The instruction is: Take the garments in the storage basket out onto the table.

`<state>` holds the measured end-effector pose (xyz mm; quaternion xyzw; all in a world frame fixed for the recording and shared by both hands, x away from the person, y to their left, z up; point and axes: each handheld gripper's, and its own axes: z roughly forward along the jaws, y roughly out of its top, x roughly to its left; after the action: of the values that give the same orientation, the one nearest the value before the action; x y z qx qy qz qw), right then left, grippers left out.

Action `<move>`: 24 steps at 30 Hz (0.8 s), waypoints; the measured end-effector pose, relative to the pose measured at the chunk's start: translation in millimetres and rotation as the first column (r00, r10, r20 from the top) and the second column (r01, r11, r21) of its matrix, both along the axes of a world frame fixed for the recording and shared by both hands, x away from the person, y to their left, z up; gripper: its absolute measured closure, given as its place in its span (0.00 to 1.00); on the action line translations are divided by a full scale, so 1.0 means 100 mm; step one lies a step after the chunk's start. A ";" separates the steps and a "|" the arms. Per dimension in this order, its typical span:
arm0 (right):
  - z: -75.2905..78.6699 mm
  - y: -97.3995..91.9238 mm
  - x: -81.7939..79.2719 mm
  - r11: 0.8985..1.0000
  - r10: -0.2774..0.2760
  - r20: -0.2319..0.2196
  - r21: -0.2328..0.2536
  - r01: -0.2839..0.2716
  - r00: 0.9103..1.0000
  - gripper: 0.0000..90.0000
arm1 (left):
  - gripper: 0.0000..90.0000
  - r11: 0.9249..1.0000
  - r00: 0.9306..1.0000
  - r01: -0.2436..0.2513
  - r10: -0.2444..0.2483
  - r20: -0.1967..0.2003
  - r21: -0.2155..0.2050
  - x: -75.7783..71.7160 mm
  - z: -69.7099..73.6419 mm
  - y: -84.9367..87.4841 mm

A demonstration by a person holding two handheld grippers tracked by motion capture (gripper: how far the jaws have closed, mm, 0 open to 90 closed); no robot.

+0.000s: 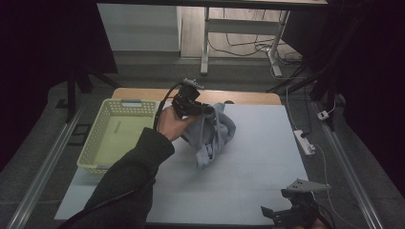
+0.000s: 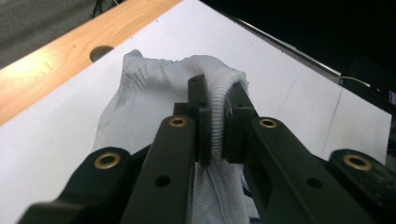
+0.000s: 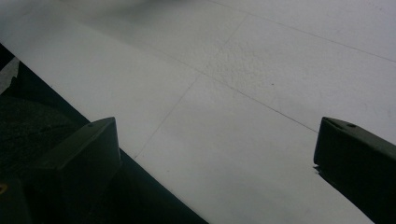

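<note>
A white mat point(image 1: 248, 162) covers most of the table, and a strip of bare wooden tabletop point(image 1: 248, 98) shows along its far edge, with a round hole in it seen in the left gripper view. The room around is dim, with grey floor on every side and dark drapes to the left and right. Beyond the table stands a white desk frame point(image 1: 206, 43) with cables on the floor beneath it.

At the left of the mat sits a pale yellow perforated basket point(image 1: 102, 125), its left wall close to the mat's left edge. Just to its right, the person's left hand point(image 1: 169, 123) holds the left gripper point(image 1: 206, 109) above the mat, near the far edge. Its jaws are clamped on the ribbed hem of a light blue-grey garment point(image 1: 215, 136), which hangs bunched from the jaws with its lower folds on the mat. The garment lies near the basket but apart from it.

To the right of the garment the mat is bare out to its right edge, beside which a white power strip point(image 1: 304, 141) lies on the floor. At the near right corner the right gripper point(image 1: 286, 210) hovers low over the mat's near edge, jaws spread wide with nothing between them.
</note>
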<state>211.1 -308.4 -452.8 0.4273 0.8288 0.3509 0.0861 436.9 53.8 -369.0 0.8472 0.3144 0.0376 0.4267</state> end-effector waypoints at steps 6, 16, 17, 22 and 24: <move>0.00 0.00 0.00 1.000 0.001 0.000 0.000 -0.001 1.000 0.00 | 0.93 1.000 1.000 -0.002 0.002 -0.013 0.013 0.01 -0.14 -0.02; 0.00 0.00 0.00 1.000 0.001 0.000 -0.002 -0.001 1.000 0.00 | 0.93 1.000 0.999 -0.008 0.009 -0.039 0.025 0.01 -0.34 0.01; 0.00 0.00 0.00 1.000 0.001 -0.001 -0.002 -0.001 1.000 0.00 | 0.92 1.000 0.999 -0.009 0.010 -0.040 0.030 0.01 -0.36 0.01; 0.00 0.00 0.00 1.000 0.000 -0.003 -0.004 0.000 1.000 0.00 | 0.92 0.999 0.999 -0.006 0.008 -0.053 0.040 0.00 -0.49 0.03; 0.00 0.00 0.00 1.000 0.001 -0.002 -0.005 -0.001 1.000 0.00 | 0.92 0.999 0.998 -0.005 0.008 -0.061 0.043 0.00 -0.55 0.04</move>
<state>211.1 -307.9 -453.0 0.4268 0.8300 0.3487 0.0861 436.7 57.7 -423.7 0.8558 0.3293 0.0199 0.3984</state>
